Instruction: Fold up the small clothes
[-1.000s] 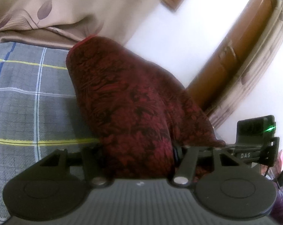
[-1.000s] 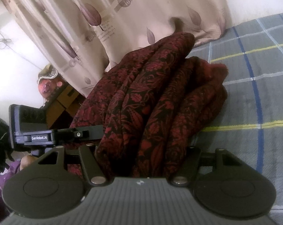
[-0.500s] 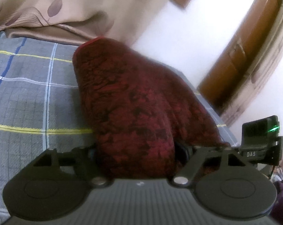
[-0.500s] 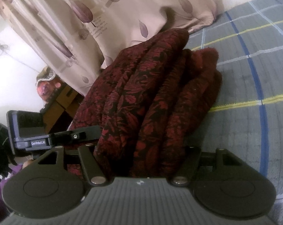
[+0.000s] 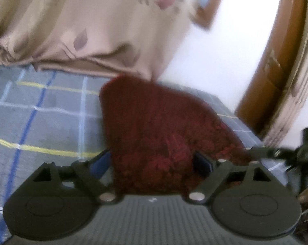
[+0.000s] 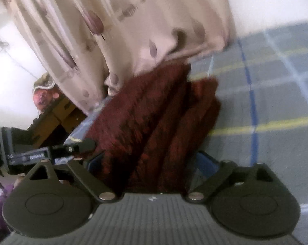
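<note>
On the grey plaid bedsheet (image 5: 43,120), the dark red patterned garment (image 5: 154,126) lies bunched in long folds, its far end close to the beige leaf-print curtain (image 6: 133,30). The left gripper (image 5: 152,161) has its fingers spread wide, cloth lying between them but not pinched. Over to the right gripper (image 6: 152,161), same story: fingers parted, folds of the garment heaped between the blue pads (image 6: 205,163). Both views are blurred. A brown wooden door (image 5: 276,61) stands beyond the bed.
</note>
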### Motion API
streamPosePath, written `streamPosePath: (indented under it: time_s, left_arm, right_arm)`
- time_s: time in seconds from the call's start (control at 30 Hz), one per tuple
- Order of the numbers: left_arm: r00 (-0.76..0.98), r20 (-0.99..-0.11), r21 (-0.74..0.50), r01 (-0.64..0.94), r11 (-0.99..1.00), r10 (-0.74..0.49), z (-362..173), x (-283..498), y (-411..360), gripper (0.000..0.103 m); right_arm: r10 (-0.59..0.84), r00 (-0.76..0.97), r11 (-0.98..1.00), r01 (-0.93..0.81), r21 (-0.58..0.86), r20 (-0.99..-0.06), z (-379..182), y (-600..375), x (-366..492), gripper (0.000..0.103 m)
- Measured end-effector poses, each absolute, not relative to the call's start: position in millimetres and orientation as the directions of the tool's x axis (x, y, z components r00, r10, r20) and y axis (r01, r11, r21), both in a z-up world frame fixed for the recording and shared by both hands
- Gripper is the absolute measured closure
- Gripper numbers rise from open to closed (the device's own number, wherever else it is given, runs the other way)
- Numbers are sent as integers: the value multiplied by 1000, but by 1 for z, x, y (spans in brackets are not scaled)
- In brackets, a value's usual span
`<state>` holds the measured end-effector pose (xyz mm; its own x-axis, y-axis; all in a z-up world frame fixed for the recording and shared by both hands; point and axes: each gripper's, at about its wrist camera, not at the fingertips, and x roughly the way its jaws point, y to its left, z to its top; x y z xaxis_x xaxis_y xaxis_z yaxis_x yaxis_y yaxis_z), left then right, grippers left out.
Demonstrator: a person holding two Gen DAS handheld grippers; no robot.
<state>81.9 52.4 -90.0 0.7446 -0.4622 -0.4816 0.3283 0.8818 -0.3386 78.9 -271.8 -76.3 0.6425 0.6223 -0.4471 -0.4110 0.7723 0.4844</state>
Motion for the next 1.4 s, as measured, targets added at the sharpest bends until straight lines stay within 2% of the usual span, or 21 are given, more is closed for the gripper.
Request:
streamPosePath:
  time_s: [0.17, 0.27, 0.4, 0.5, 0.53, 0.63, 0.73, 0.8, 0.9, 1.0, 1.07, 1.13, 1.2, 1.23, 1.4]
  left_arm:
    - [775, -481, -307, 289, 907, -410, -79, 73, 50, 13]
    - [795, -490, -277, 247, 929, -358, -77, 71, 45, 9]
    - [835, -495, -205, 156, 966, -240, -72, 63, 38, 9]
    - [866, -457, -176, 136, 975, -203, -68, 54, 35, 9]
    - [872, -453, -161, 125, 979, -185, -67, 53, 33, 8]
    - [871, -468, -130, 102, 986, -152, -65, 55, 27, 8]
    - [861, -475, -135, 130, 982, -180, -67, 57, 23, 8]
    - [848, -495, -141, 138, 980, -190, -68, 60, 20, 8]
    - [843, -495, -204, 126, 971, -213, -66, 60, 21, 8]
    - [834, -497, -290, 99, 952, -239, -62, 64, 27, 8]
    - [843, -503, -256, 67, 964, -192, -60, 63, 24, 8]
    - [854, -501, -180, 54, 982, -139, -58, 61, 18, 8]
    - [861, -496, -123, 54, 991, -109, -56, 58, 12, 8]
    - [863, -494, -106, 59, 993, -104, -54, 55, 9, 8]
    - [869, -493, -36, 41, 999, -54, -48, 48, 1, 8]
  right_arm:
    - [604, 699, 797, -515, 316, -383, -28, -239, 66, 15]
    - [613, 671, 787, -567, 244, -417, -23, -206, 77, 26]
    - [555, 661, 813, -560, 160, -505, -41, -177, 97, 52]
    - [523, 664, 835, -526, 162, -535, -57, -177, 101, 53]
    - [513, 664, 841, -516, 164, -544, -62, -179, 101, 57]
    - [508, 666, 851, -487, 197, -546, -76, -191, 99, 59]
    - [517, 675, 849, -480, 220, -527, -89, -199, 94, 59]
    - [514, 692, 850, -493, 187, -507, -98, -195, 90, 59]
    - [527, 695, 843, -501, 197, -490, -98, -196, 89, 58]
    - [551, 695, 832, -500, 240, -462, -88, -202, 88, 55]
    - [568, 714, 822, -510, 252, -409, -76, -204, 76, 45]
    - [565, 751, 825, -508, 247, -342, -63, -205, 59, 19]
    - [522, 802, 852, -484, 197, -290, -49, -202, 39, 3]
    - [489, 829, 872, -460, 168, -269, -44, -200, 28, 0]
    - [375, 892, 927, -357, 117, -253, -33, -189, -7, 0]
